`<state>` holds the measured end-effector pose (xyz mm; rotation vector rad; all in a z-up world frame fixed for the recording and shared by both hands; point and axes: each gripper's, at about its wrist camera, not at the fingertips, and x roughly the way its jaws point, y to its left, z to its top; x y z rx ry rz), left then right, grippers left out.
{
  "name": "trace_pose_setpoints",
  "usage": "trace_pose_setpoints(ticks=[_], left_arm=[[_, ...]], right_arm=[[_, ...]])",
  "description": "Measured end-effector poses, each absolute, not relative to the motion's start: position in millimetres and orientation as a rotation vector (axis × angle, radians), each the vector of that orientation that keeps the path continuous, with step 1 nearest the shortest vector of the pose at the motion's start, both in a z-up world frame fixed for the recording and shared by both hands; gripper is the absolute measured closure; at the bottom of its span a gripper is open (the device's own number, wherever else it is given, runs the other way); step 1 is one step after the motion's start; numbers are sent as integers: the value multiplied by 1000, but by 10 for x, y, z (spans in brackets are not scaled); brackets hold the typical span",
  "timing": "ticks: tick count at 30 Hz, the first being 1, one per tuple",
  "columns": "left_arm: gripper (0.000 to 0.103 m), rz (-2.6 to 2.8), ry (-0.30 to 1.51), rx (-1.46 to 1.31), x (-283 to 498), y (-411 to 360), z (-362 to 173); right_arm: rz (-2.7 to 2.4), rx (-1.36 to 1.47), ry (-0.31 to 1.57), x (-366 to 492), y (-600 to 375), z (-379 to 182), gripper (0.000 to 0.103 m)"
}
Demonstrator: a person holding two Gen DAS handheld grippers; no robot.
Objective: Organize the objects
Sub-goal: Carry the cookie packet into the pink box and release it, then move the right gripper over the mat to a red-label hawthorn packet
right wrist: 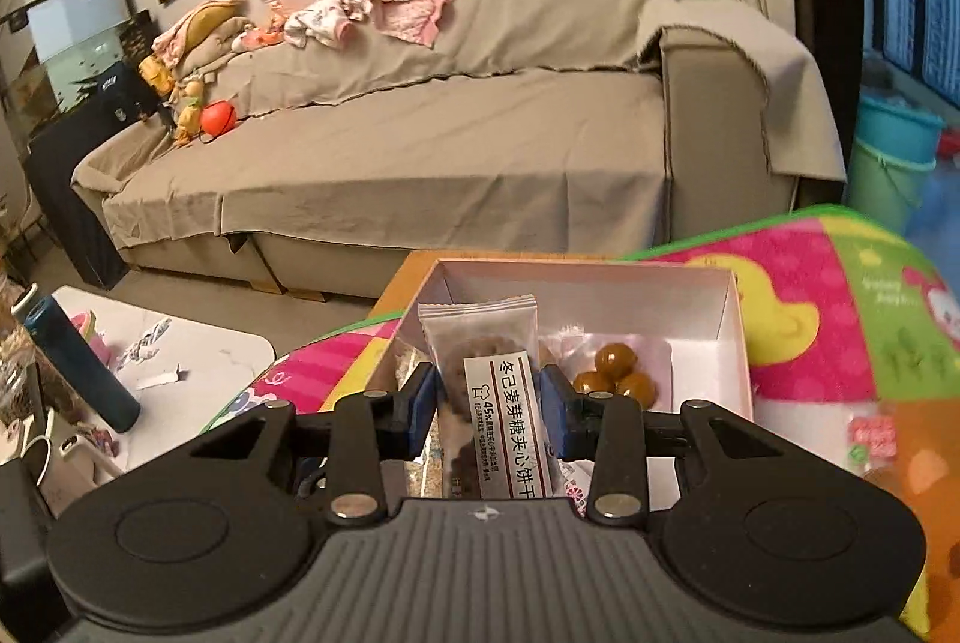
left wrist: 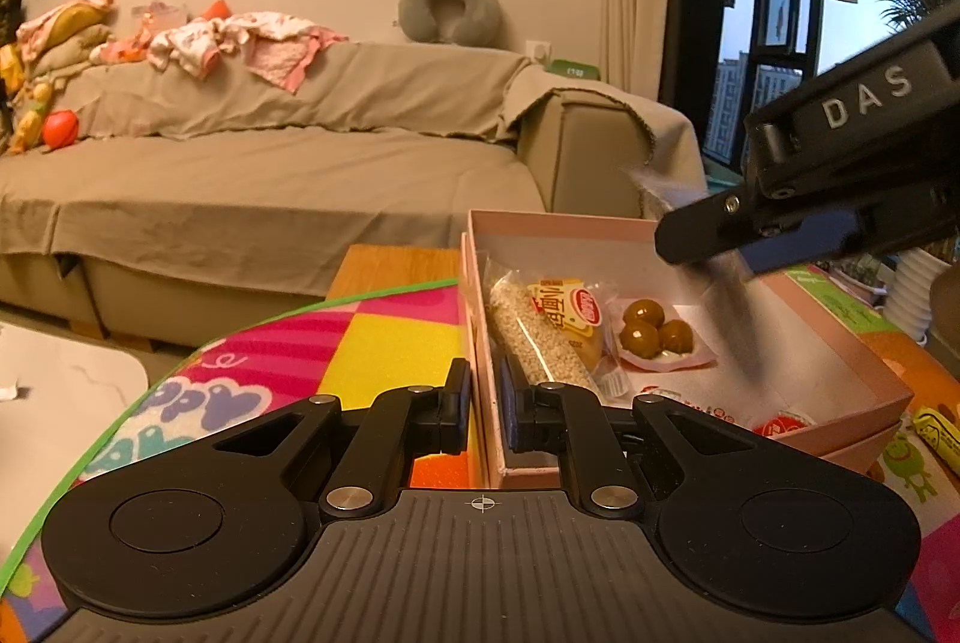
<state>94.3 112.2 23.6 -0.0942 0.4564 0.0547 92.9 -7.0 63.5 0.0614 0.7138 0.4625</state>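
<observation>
Biscuit packet (left wrist: 729,307) motion-blurred; right claw (left wrist: 708,247) cut by frame edge.

Dim warm room light, bluish daylight from the window (left wrist: 774,60), fisheye-bent edges, slight motion blur.

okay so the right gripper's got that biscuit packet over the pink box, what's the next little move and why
Probably lower the biscuit packet into the bare right part of the pink box and open the right gripper. The packet is clamped between its pads above the box, the snacks already inside lie toward the left side, and the left gripper is pinching the box's near wall, likely steadying it.
</observation>
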Motion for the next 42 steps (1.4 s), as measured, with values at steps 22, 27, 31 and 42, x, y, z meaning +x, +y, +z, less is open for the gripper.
trace_pose_setpoints(ticks=[22, 27, 31, 42], left_arm=[[90, 60, 452, -91, 938, 1142, 245], [90, 60, 452, -92, 936, 1150, 247], [90, 58, 452, -94, 932, 1150, 247], [90, 58, 452, -94, 933, 1153, 245]], right_arm=[[222, -88, 785, -764, -1667, 256, 13], [316, -103, 900, -1133, -1636, 43, 12], [361, -66, 913, -1074, -1547, 22, 32], [329, -91, 857, -548, -1362, -63, 43]])
